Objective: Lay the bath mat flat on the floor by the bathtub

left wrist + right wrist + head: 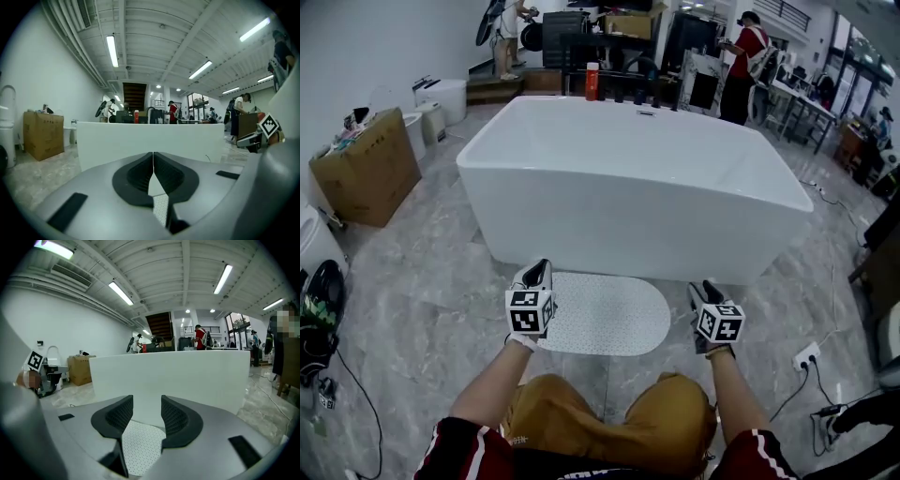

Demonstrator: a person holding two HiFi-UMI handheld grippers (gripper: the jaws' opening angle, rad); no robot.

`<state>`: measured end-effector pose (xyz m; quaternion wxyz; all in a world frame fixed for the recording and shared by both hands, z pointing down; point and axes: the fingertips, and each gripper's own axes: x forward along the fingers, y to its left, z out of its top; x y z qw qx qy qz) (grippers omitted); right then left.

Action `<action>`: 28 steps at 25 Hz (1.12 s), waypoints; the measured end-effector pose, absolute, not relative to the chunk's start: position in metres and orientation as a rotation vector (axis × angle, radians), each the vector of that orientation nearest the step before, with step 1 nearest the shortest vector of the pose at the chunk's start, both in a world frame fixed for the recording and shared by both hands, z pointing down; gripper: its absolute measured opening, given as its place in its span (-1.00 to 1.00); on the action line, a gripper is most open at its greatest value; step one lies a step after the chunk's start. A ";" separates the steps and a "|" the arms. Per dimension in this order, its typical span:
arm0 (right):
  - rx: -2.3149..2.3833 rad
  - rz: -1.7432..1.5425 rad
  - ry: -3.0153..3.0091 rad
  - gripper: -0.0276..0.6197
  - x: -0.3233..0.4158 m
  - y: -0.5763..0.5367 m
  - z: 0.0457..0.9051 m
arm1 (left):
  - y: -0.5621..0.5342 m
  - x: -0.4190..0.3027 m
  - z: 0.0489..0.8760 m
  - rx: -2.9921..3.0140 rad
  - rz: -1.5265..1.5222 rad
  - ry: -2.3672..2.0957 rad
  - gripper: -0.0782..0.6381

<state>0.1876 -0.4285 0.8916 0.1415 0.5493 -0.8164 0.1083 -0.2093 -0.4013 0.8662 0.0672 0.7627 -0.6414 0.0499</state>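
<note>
The left gripper is seen with its jaws pressed together on nothing, the right gripper with its jaws spread. Between them the bath mat is laid flat on the floor, just beside the bathtub.

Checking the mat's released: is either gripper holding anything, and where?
Nothing, it seems: the left gripper is shut empty, the right gripper open, and the mat lies flat below.
</note>
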 end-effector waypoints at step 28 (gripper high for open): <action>1.642 0.280 -2.483 -0.30 0.180 -0.442 0.705 | -0.401 -0.170 0.670 2.405 0.175 -1.960 -0.73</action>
